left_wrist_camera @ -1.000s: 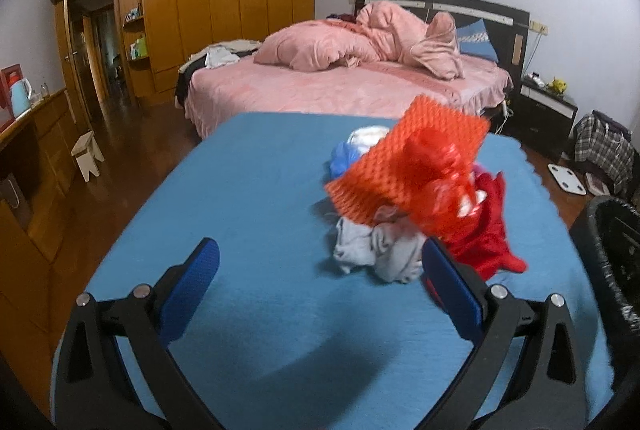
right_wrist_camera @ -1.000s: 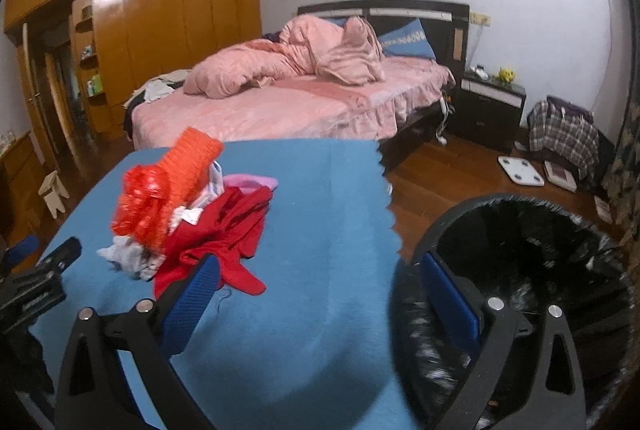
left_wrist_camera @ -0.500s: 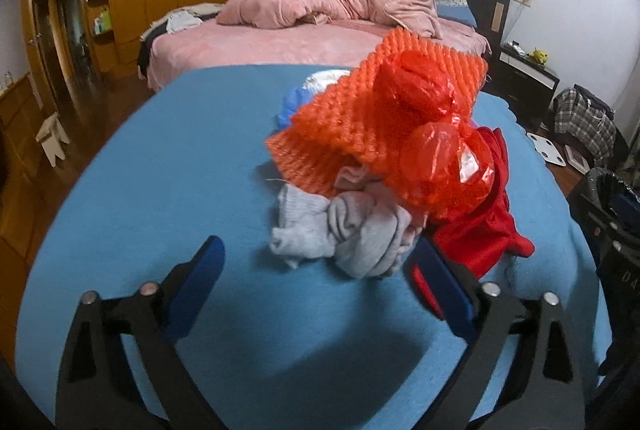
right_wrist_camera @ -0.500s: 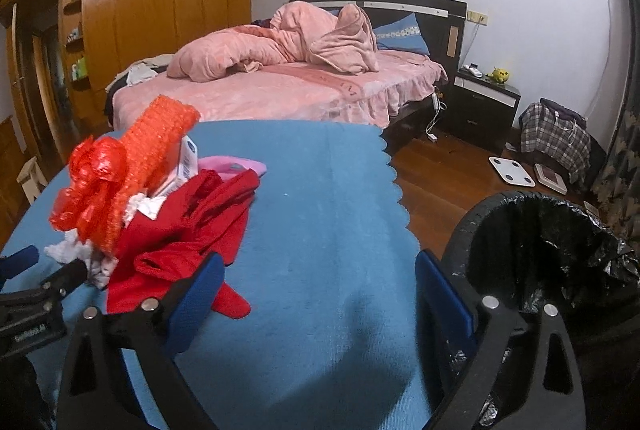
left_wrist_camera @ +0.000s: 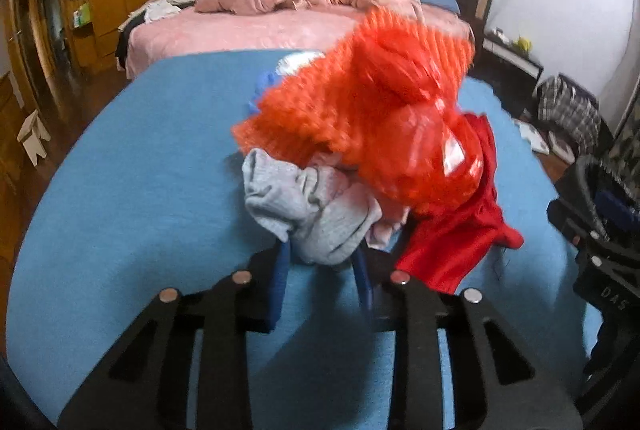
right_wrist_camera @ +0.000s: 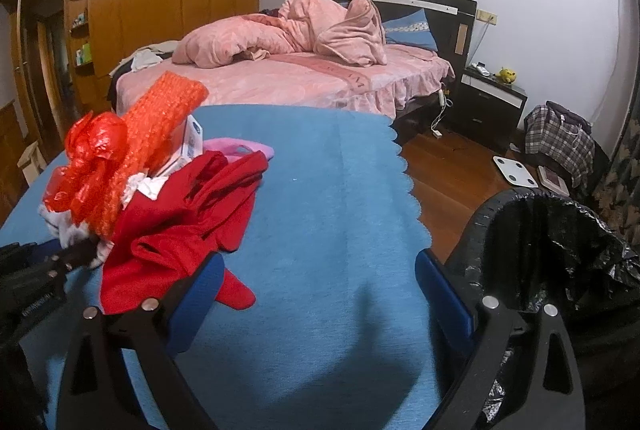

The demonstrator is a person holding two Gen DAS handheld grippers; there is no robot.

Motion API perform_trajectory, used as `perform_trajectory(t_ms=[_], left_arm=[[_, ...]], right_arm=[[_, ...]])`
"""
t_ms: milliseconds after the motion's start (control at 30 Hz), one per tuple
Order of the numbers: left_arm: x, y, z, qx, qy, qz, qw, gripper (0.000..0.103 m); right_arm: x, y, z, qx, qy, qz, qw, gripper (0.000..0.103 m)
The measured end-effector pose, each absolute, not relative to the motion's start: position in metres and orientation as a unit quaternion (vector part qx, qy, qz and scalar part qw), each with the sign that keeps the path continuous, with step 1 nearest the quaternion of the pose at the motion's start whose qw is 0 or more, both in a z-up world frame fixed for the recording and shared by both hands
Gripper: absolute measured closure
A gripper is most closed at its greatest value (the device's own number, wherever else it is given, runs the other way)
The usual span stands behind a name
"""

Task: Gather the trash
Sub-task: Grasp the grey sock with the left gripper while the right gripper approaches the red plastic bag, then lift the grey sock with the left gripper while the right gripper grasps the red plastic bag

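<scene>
While the left gripper (left_wrist_camera: 322,266) is closing its blue pads on the near lump of grey cloth (left_wrist_camera: 312,208), the rest of the heap sits right behind it on the blue tablecloth (left_wrist_camera: 140,190): an orange foam net (left_wrist_camera: 320,114), a crinkled red plastic bag (left_wrist_camera: 424,158) and a red garment (left_wrist_camera: 460,234), all piled against one another. The pads look to be meeting the lowest fold of the grey cloth, though blur at the tips keeps me from saying the grip is firm.

The right gripper (right_wrist_camera: 316,294) hangs with its jaws wide apart and nothing between them, over bare tablecloth, with the red garment just beside its left finger. The bin with the black liner (right_wrist_camera: 560,230) stands off the table's right edge, near that gripper.

To do this well, I would let the pads finish closing before lifting, and take enough of the fold that it does not slip out. Since the net and bag rest partly on the grey cloth, a slow lift should let them slide off instead of tumbling to the floor. The free gripper could steady the pile or pick up the plastic bag, which looks the clearer piece of trash.
</scene>
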State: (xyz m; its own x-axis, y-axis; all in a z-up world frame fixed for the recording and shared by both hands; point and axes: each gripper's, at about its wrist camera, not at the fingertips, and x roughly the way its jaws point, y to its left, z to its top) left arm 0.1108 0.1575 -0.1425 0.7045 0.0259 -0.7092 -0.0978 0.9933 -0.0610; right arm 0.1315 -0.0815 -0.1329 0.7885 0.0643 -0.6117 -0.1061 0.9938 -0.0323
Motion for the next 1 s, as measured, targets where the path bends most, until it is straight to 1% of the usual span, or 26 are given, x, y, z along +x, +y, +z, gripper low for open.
perform_trajectory(t_ms=[67,133,267,533,733,1000], left_arm=[[0.103,0.161,-0.138,-0.038,0.374,0.044,0.926,0.074],[0.093,0.168,-0.133,-0.04,0.371,0.059,0.926,0.074],[0.082,0.184,-0.131,-0.044,0.37,0.094,0.923,0.074],[0.084,0.201,-0.133,-0.048,0.372,0.096,0.922,0.074],[0.087,0.209,-0.144,-0.069,0.384,0.096,0.916,0.074],[0.087,0.22,-0.135,-0.062,0.364,0.107,0.923,0.074]], right_arm=[[0.13,-0.08,-0.131,-0.024,0.325,0.055,0.944,0.01],[0.129,-0.075,-0.13,-0.021,0.33,0.067,0.942,0.013],[0.124,-0.06,-0.126,-0.019,0.328,0.093,0.94,0.017],[0.122,-0.027,-0.115,-0.029,0.312,0.123,0.942,0.021],[0.12,-0.01,-0.131,-0.042,0.316,0.116,0.941,0.021],[0.116,0.005,-0.11,-0.042,0.277,0.145,0.949,0.021]])
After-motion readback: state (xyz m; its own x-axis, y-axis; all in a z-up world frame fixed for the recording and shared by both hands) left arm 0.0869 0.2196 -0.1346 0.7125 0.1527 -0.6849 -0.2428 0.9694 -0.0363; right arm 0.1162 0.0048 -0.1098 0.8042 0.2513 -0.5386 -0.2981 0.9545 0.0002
